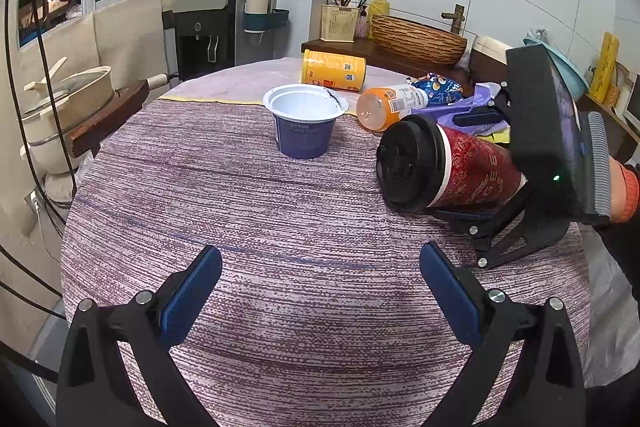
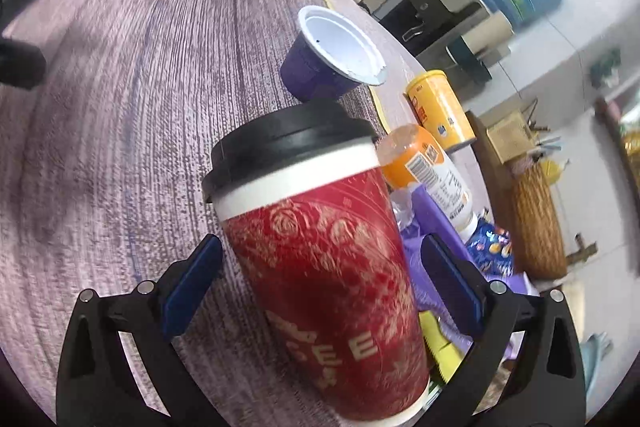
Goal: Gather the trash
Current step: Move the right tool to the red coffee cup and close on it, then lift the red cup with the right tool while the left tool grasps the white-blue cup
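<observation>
Striped tablecloth [image 1: 280, 227]: red cup [image 2: 320, 267] sits btwn right gripper's [image 2: 320, 283] 2 spread fingers, ungripped; left gripper [image 1: 320, 287] agape, empty.

Two close views, shared table [image 1: 280, 207]

— What covers the table [image 1: 280, 211]?
— A purple woven cloth.
— And on it?
— An empty yogurt cup [image 1: 305, 125] stands upright mid-table. Behind it a yellow canister [image 1: 334, 70] lies on its side; an orange bottle [image 1: 390, 105] lies nearby, beside a blue snack bag [image 1: 438, 89].
</observation>
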`<state>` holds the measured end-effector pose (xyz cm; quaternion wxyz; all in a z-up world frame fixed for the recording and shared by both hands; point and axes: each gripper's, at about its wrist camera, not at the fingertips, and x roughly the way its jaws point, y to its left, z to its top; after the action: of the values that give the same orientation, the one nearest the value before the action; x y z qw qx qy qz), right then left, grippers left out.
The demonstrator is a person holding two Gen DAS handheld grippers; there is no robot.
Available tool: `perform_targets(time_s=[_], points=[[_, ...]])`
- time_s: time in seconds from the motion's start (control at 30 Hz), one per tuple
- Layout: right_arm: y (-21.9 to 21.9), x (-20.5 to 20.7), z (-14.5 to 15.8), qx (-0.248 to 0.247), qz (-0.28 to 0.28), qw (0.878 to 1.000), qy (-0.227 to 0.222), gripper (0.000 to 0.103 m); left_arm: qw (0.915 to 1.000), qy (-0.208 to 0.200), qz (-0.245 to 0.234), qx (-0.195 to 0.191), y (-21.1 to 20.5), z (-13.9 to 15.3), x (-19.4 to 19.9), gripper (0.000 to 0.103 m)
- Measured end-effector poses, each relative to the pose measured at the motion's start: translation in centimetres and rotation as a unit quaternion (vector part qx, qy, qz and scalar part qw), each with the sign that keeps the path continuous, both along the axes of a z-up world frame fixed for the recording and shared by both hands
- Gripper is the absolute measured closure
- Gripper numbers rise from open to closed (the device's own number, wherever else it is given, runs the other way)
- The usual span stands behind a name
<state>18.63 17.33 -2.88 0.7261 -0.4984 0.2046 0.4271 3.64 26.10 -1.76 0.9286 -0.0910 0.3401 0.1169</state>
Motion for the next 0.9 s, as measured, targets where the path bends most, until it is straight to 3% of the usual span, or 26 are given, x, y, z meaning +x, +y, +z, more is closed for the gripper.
perform_targets(time_s=[0.1,0.23,0.43,0.53,0.7,0.9], points=[[0.7,-0.1,-0.8,-0.014,0.009,1.0,-0.012,0.006,1.0,0.004,0.0,-0.003,0.6,-0.3,0.3,0.005],[0.9,-0.2,-1.0,-0.01,0.01,0.999,-0.029,0.016,0.9999,0.007,0.002,-0.012,1.4,-0.7,0.5,0.005],[1.0,-0.2,-0.3,0.007,0.006,1.0,-0.018,0.017,0.9999,0.012,0.0,0.001,1.7,-0.6,0.9,0.005],[0.6,-0.6,1.0,0.039,-0.006,0.999,-0.009,0.018,0.9997,0.02,-0.003,0.016,2.0,-0.4,1.5,0.005],[-1.1,-0.2,4.1,0.118,-0.043,0.991,0.047,0.018,0.9982,0.034,-0.002,0.048,2.7,0.0,2.9,0.005],[-4.4,-0.1,7.2,0.214,-0.085,0.965,0.128,0.019,0.9952,0.043,-0.035,0.081,3.0,1.2,6.3,0.005]])
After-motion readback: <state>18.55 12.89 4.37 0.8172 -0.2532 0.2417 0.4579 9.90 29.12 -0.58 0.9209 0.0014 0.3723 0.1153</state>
